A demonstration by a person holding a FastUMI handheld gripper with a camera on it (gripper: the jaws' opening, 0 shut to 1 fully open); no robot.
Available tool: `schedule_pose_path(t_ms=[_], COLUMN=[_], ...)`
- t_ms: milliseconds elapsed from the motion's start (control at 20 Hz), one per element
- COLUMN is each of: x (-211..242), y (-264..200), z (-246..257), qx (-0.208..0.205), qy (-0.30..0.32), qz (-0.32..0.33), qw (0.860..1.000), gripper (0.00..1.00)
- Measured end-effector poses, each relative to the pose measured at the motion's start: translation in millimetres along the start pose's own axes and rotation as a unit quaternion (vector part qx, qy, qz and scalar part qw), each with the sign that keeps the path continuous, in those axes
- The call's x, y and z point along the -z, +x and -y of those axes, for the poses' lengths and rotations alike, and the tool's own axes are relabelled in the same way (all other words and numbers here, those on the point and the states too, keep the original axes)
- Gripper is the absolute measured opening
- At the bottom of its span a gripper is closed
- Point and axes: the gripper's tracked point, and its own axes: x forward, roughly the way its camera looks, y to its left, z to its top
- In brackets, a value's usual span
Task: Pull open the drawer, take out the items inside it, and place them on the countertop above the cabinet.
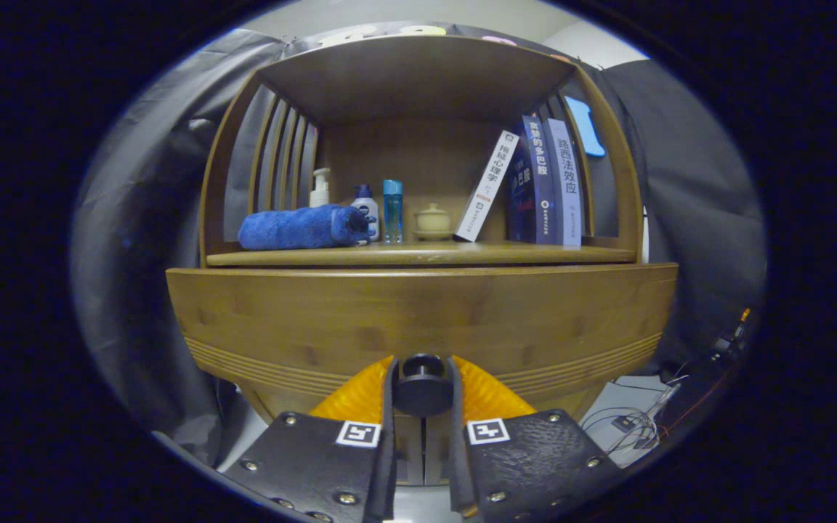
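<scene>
The claw [422,385] is clenched on the dark round knob [422,388] of the wooden drawer [418,319], a finger pressing each side. The drawer's inside is hidden. On the surface [418,254] above, at 12 o'clock, lie a rolled blue towel [302,226], bottles [378,209], a lidded cup [433,220] and books [535,185].

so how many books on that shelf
3, all at the shelf's right end: a white book leaning right against a dark blue book, then a pale book upright beside it. None seem hidden. The tool grips the drawer knob below.
</scene>
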Motion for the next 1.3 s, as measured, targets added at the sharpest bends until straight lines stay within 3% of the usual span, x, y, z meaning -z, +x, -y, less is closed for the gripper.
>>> schedule_pose_path(t_ms=[550,1300], x=[20,12], y=[-96,-168], z=[13,16], qx=[0.007,0.009], qy=[-0.011,-0.025], qz=[-0.019,0.002], qw=[1.0,1.0], gripper=[0.29,0.29])
